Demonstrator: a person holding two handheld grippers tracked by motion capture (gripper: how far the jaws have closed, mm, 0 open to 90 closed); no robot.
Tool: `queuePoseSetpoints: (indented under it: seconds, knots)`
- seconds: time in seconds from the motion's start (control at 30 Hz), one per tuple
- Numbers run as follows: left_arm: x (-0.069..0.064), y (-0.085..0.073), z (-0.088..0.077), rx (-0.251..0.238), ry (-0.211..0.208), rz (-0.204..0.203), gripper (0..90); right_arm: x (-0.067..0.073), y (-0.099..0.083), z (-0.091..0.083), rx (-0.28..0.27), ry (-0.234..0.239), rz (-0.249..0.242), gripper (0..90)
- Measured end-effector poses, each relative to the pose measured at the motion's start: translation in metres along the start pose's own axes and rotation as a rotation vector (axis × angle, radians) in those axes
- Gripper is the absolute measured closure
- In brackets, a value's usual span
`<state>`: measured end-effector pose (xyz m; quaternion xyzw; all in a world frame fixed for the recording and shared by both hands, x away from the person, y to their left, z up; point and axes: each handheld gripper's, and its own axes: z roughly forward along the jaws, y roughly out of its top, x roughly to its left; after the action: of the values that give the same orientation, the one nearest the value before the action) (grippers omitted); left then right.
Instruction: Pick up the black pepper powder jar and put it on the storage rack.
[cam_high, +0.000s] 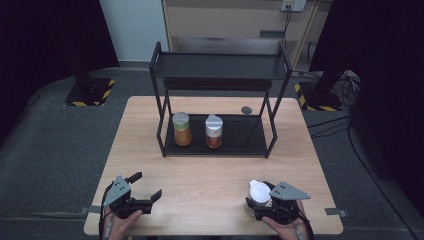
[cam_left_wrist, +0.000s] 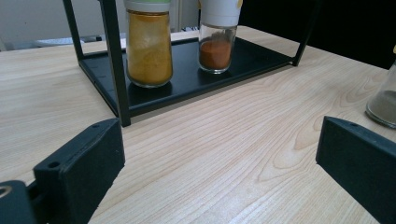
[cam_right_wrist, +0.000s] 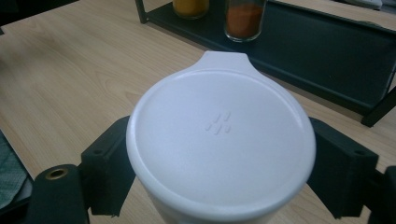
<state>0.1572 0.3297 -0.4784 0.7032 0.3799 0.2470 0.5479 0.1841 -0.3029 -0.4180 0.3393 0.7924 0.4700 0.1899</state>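
Your right gripper (cam_high: 256, 202) sits at the near right edge of the wooden table (cam_high: 210, 180), and its jaws stand on either side of a white-lidded spice jar (cam_high: 259, 193). In the right gripper view the jar's round white lid (cam_right_wrist: 219, 140), with its small pouring tab pointing away from you, spreads over both black jaws; they hug the jar's body just under the lid, one on each flank, and look to be in contact with it, though the lid hides the pads themselves. The jar stands upright on the table top, near its front edge and well apart from the rack.

Your left gripper (cam_high: 148, 190) rests at the near left, jaws spread wide with nothing between them. In the left gripper view bare wood lies between the two black jaws, and the base of the same jar (cam_left_wrist: 384, 105), holding a grey-brown powder, shows at the right edge.

Farther off, in the middle of the table, stands a black two-tier metal rack (cam_high: 218, 100). On its lower shelf two jars stand upright side by side, close but apart: a green-lidded jar of yellow-orange powder (cam_high: 181, 128) on the left and a white-lidded jar of red-orange powder (cam_high: 214, 131) on the right. Behind the lower shelf, a small dark round disc (cam_high: 246, 110) lies on the table.
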Motion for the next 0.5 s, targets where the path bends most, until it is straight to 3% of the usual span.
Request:
queuePoseSetpoints:
  seconds: [0.17, 0.5]
  knots:
    - [-0.0002, 0.0002, -0.0001, 0.002, 0.001, 0.001, 0.2, 0.0041, -0.0036, 0.0024, -0.011, -0.008, -0.013, 30.7]
    - [0.0, 0.0001, -0.0003, 0.001, 0.001, 0.0, 0.2, 0.0075, -0.0066, 0.0024, -0.023, -0.023, -0.02, 31.4]
